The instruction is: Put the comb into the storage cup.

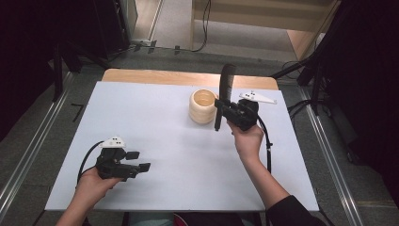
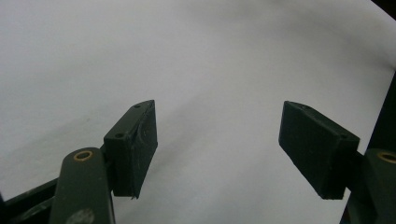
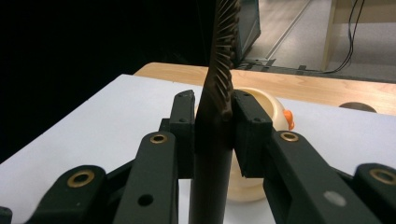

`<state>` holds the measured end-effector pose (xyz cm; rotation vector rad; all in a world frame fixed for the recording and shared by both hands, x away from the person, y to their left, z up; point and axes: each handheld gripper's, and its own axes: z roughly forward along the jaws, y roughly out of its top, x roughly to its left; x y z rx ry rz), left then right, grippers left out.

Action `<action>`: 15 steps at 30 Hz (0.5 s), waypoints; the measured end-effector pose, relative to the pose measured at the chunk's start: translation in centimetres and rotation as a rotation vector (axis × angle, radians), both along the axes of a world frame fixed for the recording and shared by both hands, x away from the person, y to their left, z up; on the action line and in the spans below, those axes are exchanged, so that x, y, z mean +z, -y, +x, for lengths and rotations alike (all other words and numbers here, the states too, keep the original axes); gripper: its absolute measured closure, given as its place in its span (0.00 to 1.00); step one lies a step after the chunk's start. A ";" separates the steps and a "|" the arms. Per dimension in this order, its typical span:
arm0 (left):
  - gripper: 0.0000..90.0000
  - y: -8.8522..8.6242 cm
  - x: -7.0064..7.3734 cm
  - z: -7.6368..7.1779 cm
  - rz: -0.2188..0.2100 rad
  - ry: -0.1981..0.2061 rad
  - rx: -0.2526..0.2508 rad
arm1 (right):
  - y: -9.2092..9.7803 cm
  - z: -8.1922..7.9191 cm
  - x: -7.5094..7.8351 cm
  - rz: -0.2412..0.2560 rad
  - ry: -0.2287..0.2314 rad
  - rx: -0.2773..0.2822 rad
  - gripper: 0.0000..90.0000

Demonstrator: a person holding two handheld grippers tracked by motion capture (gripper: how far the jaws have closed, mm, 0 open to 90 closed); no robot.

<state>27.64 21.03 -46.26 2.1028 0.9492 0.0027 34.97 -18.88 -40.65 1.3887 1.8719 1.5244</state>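
Observation:
My right gripper [image 1: 220, 104] is shut on a dark hairbrush [image 1: 226, 87], held upright just right of a cream ribbed cup [image 1: 203, 106] in the high view. In the right gripper view the hairbrush [image 3: 215, 116] stands between the two pads [image 3: 183, 122], bristles up, handle hanging below, with the cup [image 3: 266, 108] behind it. My left gripper [image 1: 139, 160] rests open near the table's front left, nothing between its fingers. The left gripper view shows its two pads [image 2: 135, 144] wide apart over bare white tabletop.
The white table top [image 1: 155, 127] has a wooden strip [image 1: 164, 76] along its far edge. Black stands and cables [image 1: 301, 70] sit on the floor beyond the right far corner. An orange bit [image 3: 288, 117] shows at the cup's right side.

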 end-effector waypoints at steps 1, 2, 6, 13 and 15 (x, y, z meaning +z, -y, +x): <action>0.32 0.0 0.0 0.0 -0.001 -0.001 0.000 | -0.1 0.2 0.1 -0.002 -0.002 0.000 0.78; 0.32 0.0 0.0 0.0 -0.002 0.000 0.002 | -0.2 0.3 0.1 -0.002 -0.002 -0.001 0.78; 0.32 -0.1 -0.1 0.1 -0.001 -0.001 0.004 | -0.5 0.9 0.3 -0.002 -0.006 0.000 0.78; 0.32 -0.1 -0.1 0.1 -0.006 -0.004 0.004 | -1.1 1.9 0.7 -0.002 -0.007 -0.003 0.78; 0.32 -0.2 -0.1 0.1 -0.009 -0.006 0.006 | -1.2 2.2 0.8 -0.004 -0.007 -0.004 0.78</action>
